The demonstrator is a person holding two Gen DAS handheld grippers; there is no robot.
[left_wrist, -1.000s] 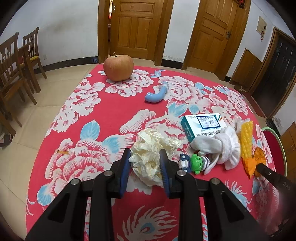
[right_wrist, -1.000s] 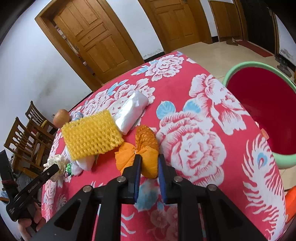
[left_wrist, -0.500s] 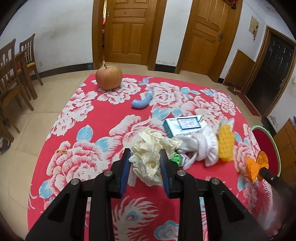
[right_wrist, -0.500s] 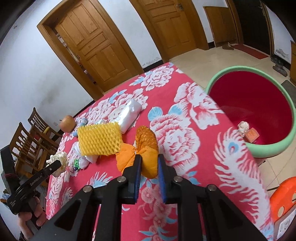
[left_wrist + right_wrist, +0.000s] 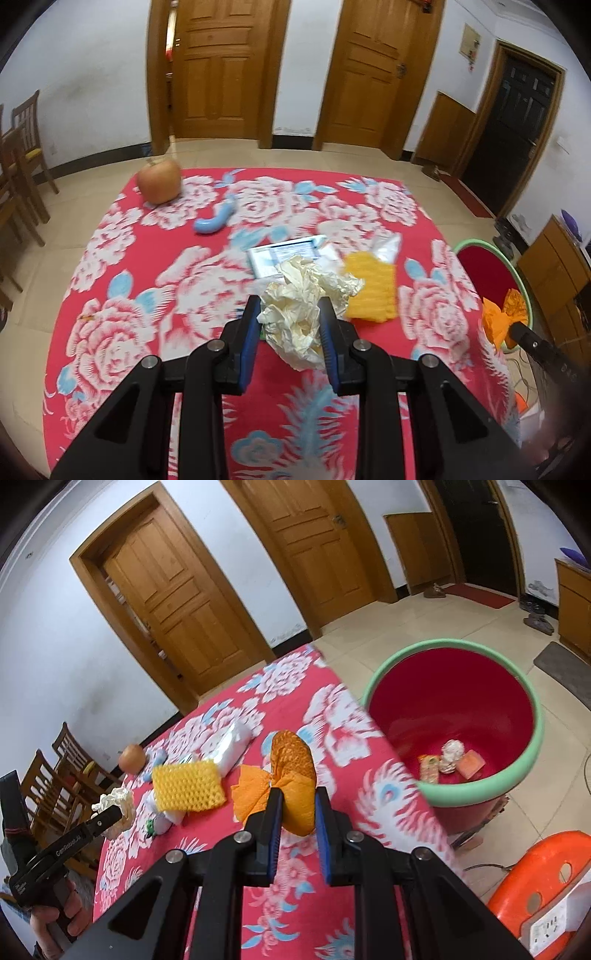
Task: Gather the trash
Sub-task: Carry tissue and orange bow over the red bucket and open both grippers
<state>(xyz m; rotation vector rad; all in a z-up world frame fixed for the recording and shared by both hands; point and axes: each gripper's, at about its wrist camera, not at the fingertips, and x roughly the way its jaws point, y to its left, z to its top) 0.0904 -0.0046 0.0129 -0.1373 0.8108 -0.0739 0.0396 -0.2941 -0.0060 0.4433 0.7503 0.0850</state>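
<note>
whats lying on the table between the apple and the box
A light blue curved piece lies on the cloth between the apple and the box; the left wrist view shows it, blurred.

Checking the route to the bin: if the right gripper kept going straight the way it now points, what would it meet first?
Probably the red floral tablecloth, not the tub. The right gripper, shut on the orange wrapper, points down across the table's corner; the tub sits off to the right. Depth is unclear here.
</note>
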